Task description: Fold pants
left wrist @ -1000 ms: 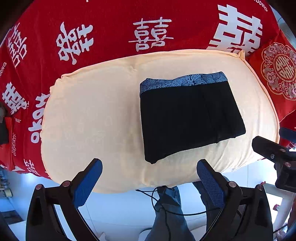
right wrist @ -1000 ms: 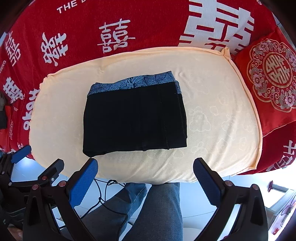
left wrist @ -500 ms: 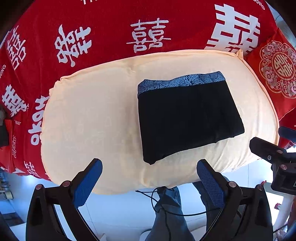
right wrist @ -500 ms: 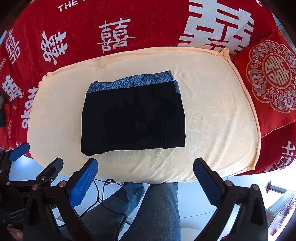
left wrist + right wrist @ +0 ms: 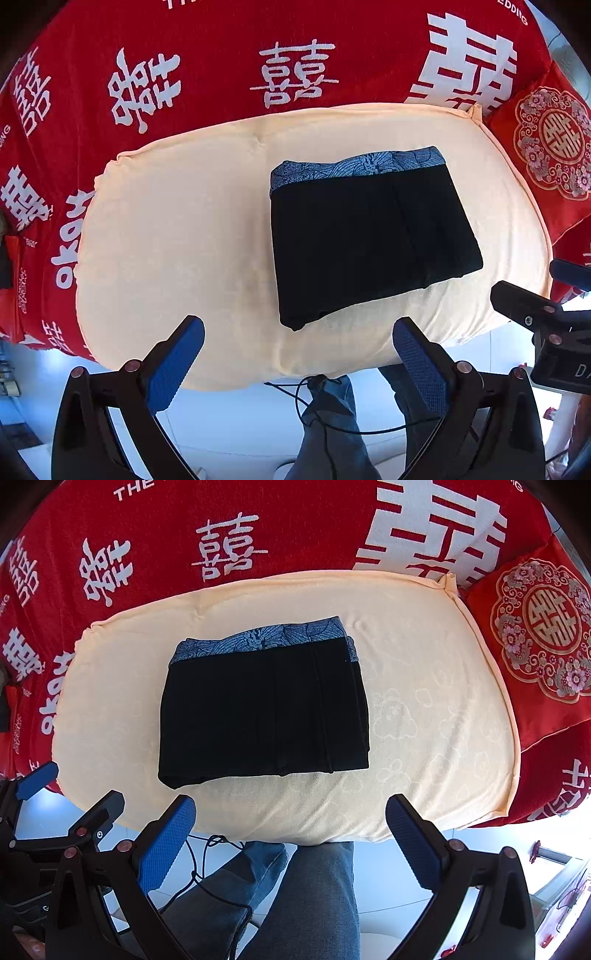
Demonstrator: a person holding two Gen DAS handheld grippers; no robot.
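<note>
The pale peach cushion (image 5: 424, 716), a soft rounded pad with a faint embossed cloud pattern and a piped seam along its rim, carries the folded black pants (image 5: 264, 710) a little left of its middle, with bare cushion fabric showing on every side and the widest bare stretch to the right. The pants lie as a flat, compact rectangle of several stacked layers, their blue-grey patterned waistband (image 5: 258, 640) along the far edge and the layered fold edges showing at the right side and near corner. Nothing touches them. The left gripper (image 5: 297, 354) hangs off the cushion's near rim with its blue textured pads (image 5: 175, 363) spread wide and nothing between them; the right gripper (image 5: 290, 834) does likewise, also at the near rim, fingers wide apart and empty. Beyond the cushion spreads a red cloth with white characters (image 5: 155, 535), and at its right end a red embroidered pillow (image 5: 539, 638). Below the near rim, the person's jeans-clad legs (image 5: 314, 901) and a thin black cable (image 5: 207, 864) are visible.
</note>
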